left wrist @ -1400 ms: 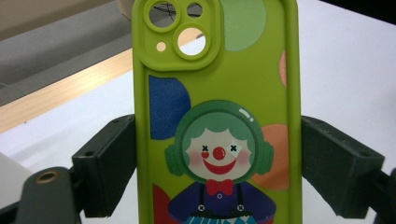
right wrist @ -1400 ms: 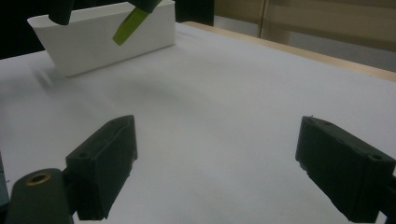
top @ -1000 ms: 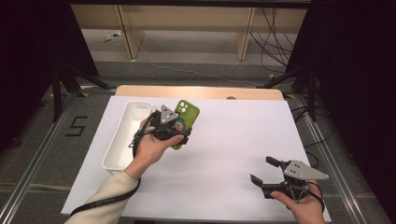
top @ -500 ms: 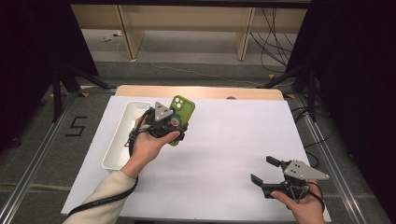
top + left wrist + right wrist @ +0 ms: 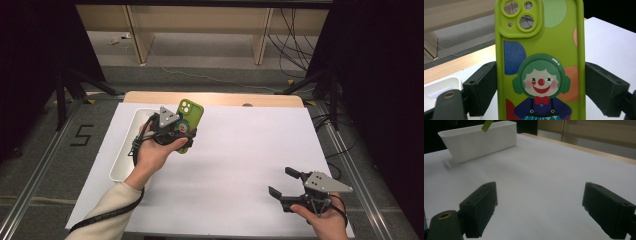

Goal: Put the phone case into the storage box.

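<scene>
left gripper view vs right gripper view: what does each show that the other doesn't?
Left gripper view: the clown print and camera cutouts on the green phone case, clamped between the left gripper jaws. Right gripper view: the right gripper open over bare white table, nothing between its jaws. Both: the white bin, the green case and the table.

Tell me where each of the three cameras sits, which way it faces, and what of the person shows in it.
High view: above the person's side, looking forward and down on the white table; both forearms, left gripper and right gripper show.
Left gripper view: rides that gripper, looking along its jaws clamped on the green phone case.
Right gripper view: rides the right gripper, low over the table, jaws open, facing the white tray.
Shared: the case and tray appear in all three.
</scene>
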